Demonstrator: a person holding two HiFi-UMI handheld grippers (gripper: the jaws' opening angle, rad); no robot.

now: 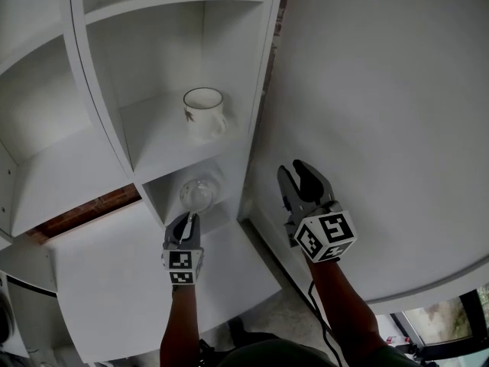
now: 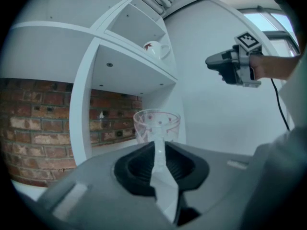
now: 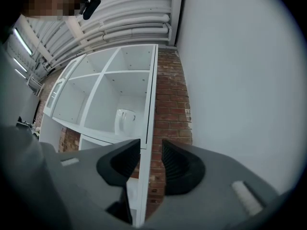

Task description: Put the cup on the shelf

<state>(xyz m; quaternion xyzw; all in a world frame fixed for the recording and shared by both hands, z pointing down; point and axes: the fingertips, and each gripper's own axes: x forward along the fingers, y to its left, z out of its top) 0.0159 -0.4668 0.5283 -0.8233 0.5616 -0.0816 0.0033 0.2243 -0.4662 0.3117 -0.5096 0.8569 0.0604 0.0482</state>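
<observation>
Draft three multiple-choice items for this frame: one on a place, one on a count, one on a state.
1. Where does the white mug stand?
A. In the shelf compartment above the clear cup
B. On the floor
C. On top of the shelf unit

2. How many cups are in view?
A. One
B. Two
C. Four

3. How do the right gripper jaws stand?
A. Shut on the white mug
B. Apart, gripping nothing
C. Shut on a plate

Key:
1 A, the head view shows the mug one compartment above the clear cup.
2 B, only the mug and the clear cup show.
3 B, the right gripper view shows a gap between its pads, with only the far shelf edge behind it.
</observation>
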